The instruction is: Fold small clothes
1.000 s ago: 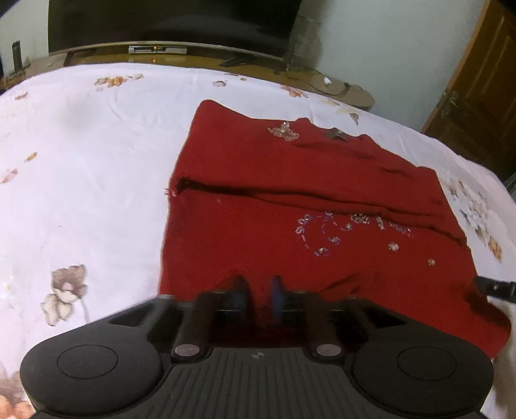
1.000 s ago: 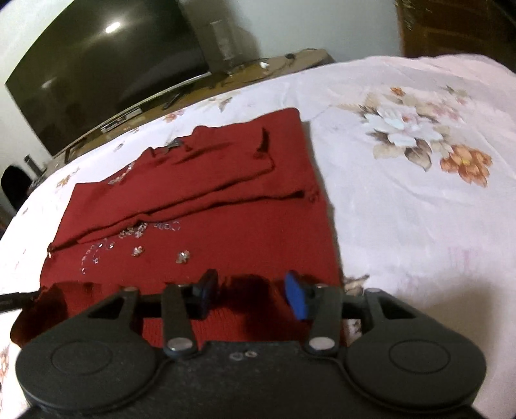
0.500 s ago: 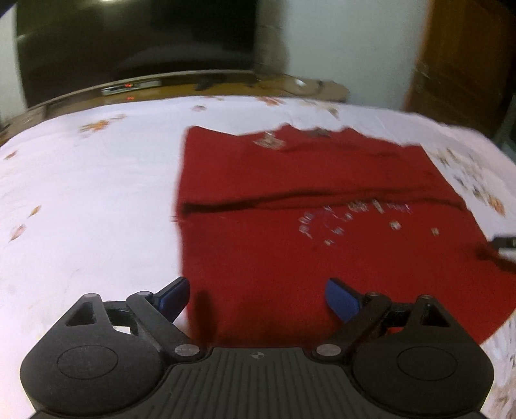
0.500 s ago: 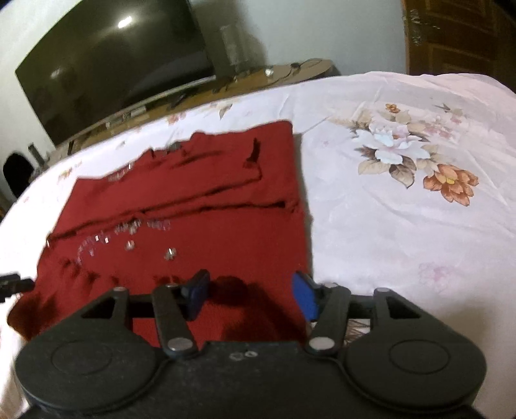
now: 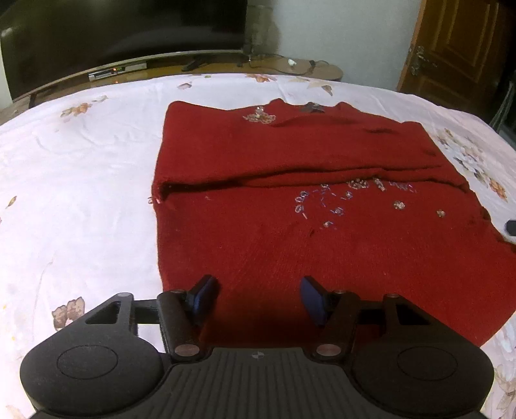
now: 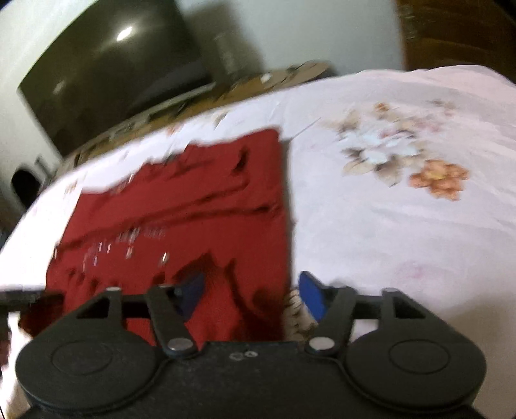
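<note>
One red sweater (image 5: 290, 225) (two grippers)

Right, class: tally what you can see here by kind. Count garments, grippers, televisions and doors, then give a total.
Red knitted garments with bead trim: 1
Black two-finger grippers with blue pads: 2 (left gripper, right gripper)
Dark flat-screen televisions: 1
Brown wooden doors: 1
Total: 5
</note>
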